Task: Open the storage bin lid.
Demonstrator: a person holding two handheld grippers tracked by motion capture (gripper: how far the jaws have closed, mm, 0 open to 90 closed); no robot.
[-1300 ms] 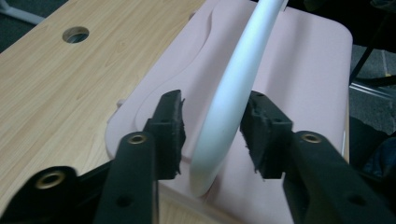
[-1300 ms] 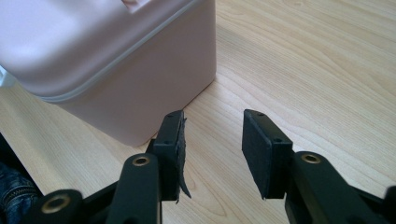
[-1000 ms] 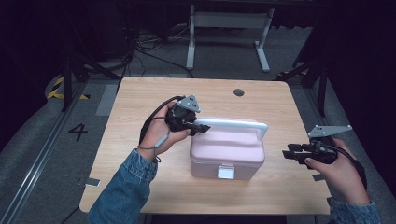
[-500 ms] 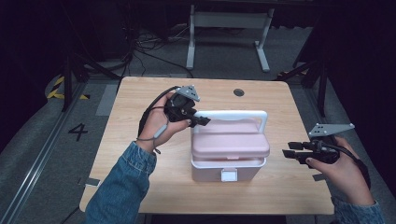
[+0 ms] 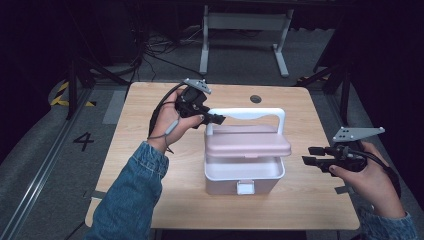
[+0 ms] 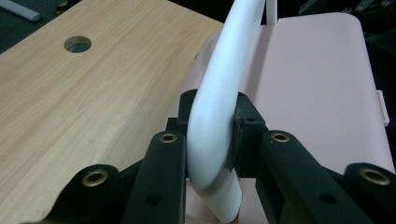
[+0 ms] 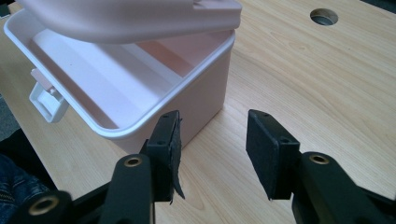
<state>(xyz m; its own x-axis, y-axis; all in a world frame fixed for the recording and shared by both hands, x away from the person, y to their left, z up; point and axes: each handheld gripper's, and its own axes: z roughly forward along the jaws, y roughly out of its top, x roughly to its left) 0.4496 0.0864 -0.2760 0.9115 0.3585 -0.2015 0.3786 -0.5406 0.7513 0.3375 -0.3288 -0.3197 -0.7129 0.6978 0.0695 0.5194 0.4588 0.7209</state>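
You had the left gripper (image 5: 216, 119) clamped on the white handle (image 5: 246, 114) to raise the pink lid (image 5: 248, 145) off the storage box (image 5: 243, 176) at centre frame, while your right gripper (image 5: 307, 155), jaws recently widening and empty, waited at lower right.

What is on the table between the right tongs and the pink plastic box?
Nothing: in the high view, bare wooden tabletop separates the right tongs from the pink plastic box.

Smooth glossy white plastic handle (image 6: 219, 93); matt pink plastic lid (image 5: 247, 145); pale wood-grain table (image 5: 150, 115).
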